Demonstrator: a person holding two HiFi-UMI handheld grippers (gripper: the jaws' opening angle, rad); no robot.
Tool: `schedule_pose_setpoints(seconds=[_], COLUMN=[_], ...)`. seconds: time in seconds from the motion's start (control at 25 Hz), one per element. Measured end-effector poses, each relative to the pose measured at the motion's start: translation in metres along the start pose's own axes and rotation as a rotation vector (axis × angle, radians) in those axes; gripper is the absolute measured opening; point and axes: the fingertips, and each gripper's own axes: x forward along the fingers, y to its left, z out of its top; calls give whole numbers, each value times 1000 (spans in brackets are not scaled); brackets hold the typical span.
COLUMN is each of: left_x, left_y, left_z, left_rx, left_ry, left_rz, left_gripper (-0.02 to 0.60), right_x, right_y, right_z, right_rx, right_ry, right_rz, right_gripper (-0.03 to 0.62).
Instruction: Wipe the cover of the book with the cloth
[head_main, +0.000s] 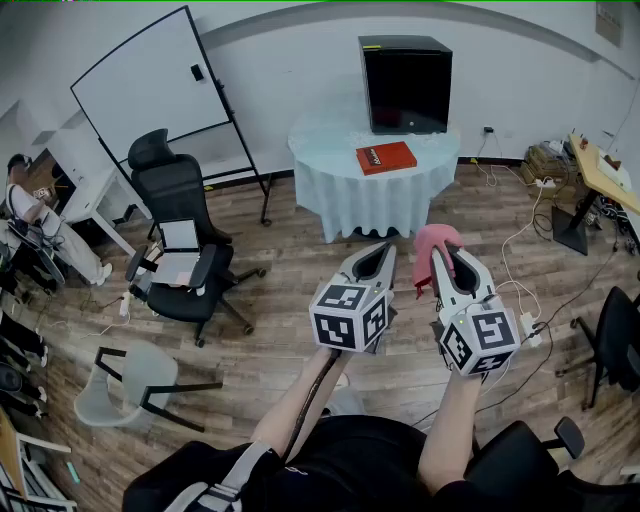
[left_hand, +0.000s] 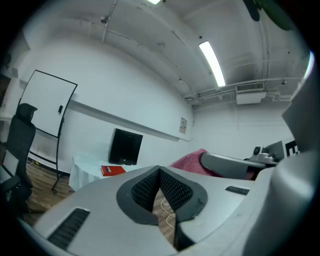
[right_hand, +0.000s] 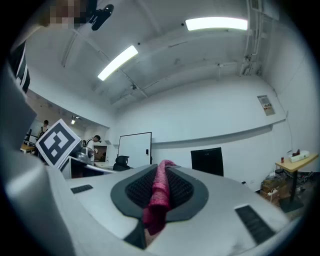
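A red book (head_main: 386, 157) lies flat on the round table with a pale cloth (head_main: 330, 160) at the far side of the room; it shows small in the left gripper view (left_hand: 113, 170) too. My right gripper (head_main: 440, 256) is shut on a pink cloth (head_main: 434, 246), which is pinched between its pads (right_hand: 159, 192) and bunches out past the tips. My left gripper (head_main: 377, 256) is shut with nothing in it, its pads (left_hand: 145, 190) meeting at the tip. Both grippers are held over the wood floor, well short of the table.
A black box (head_main: 405, 84) stands on the table behind the book. A black office chair (head_main: 180, 240) and a whiteboard (head_main: 150, 80) are to the left, a grey chair (head_main: 130, 385) lower left. Cables (head_main: 520, 240) trail on the floor at right, near a desk (head_main: 605, 175).
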Motion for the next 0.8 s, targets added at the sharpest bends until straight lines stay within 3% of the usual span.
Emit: schedule_pose_setpoints(seconds=[0.28, 0.56, 0.8], left_x=[-11, -3, 31], left_y=[-1, 55, 76], left_z=[5, -14, -31], left_rx=[16, -28, -53], left_ry=[-9, 30, 86], left_rz=[10, 97, 64], left_gripper=[15, 15, 15], right_x=[-1, 22, 48], right_y=[0, -9, -28], right_z=[6, -12, -39], right_rx=[14, 61, 119], right_ry=[-41, -26, 9], right_rz=[-4, -10, -3], right_gripper=[48, 48, 48])
